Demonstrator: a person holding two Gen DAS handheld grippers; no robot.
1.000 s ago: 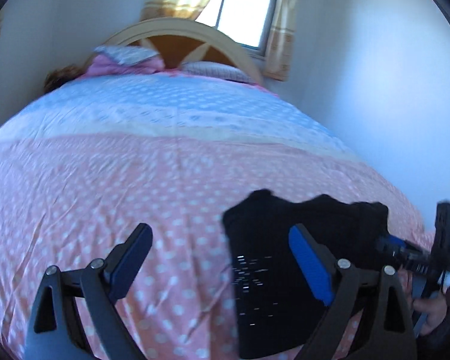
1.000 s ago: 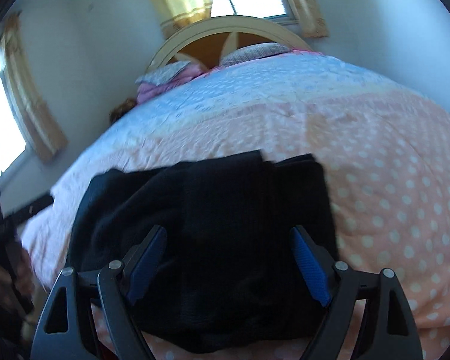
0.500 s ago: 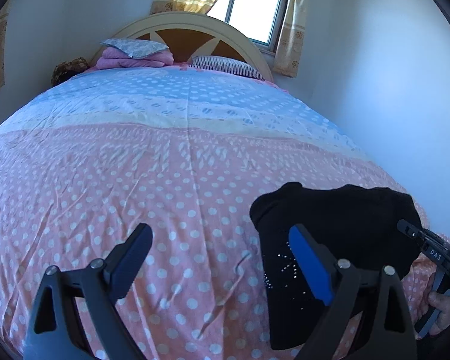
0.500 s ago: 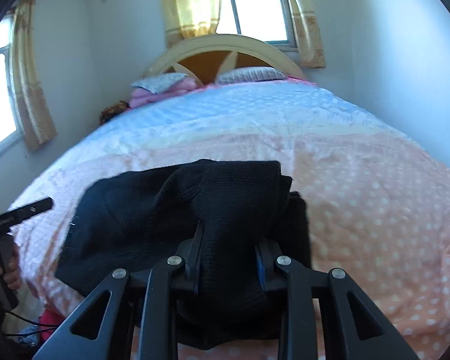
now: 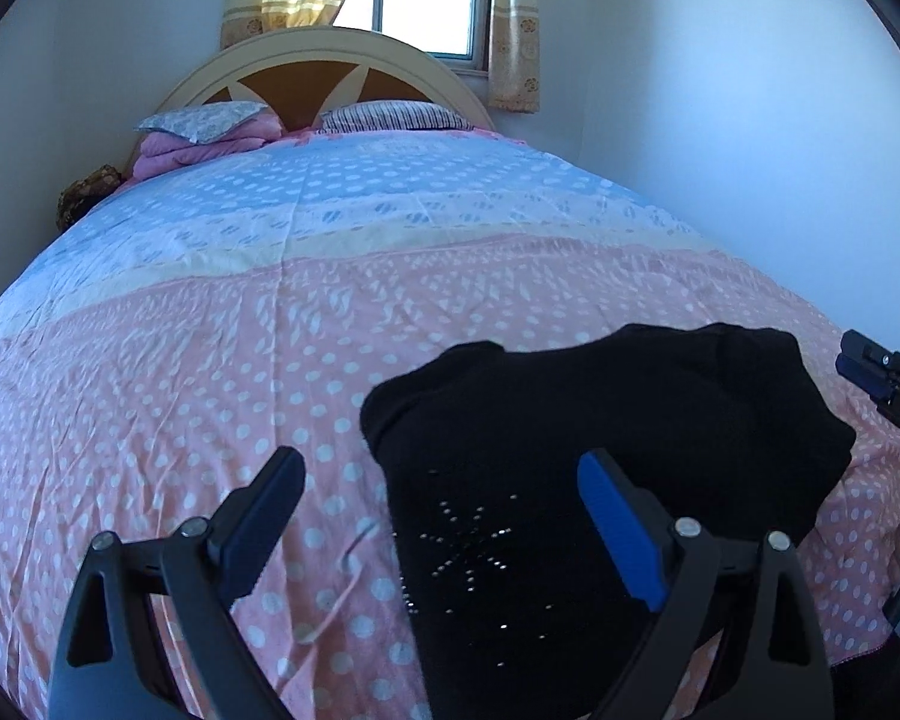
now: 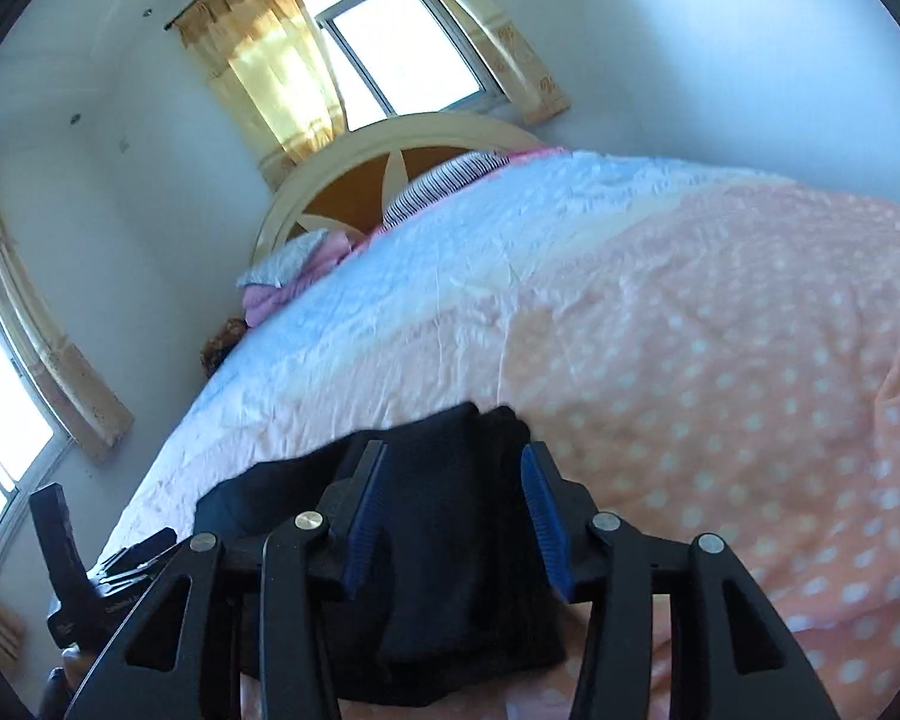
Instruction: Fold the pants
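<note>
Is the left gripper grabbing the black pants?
No, the left gripper is wide open above the bed, with one jaw over the pants and the other over the bedspread.

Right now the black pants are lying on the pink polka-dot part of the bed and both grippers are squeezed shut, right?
Not quite. The black pants do lie on the pink dotted bedspread, but neither gripper is shut. The left wrist view shows the left gripper wide open, and the right wrist view shows the right gripper open too, its fingers apart over the pants.
</note>
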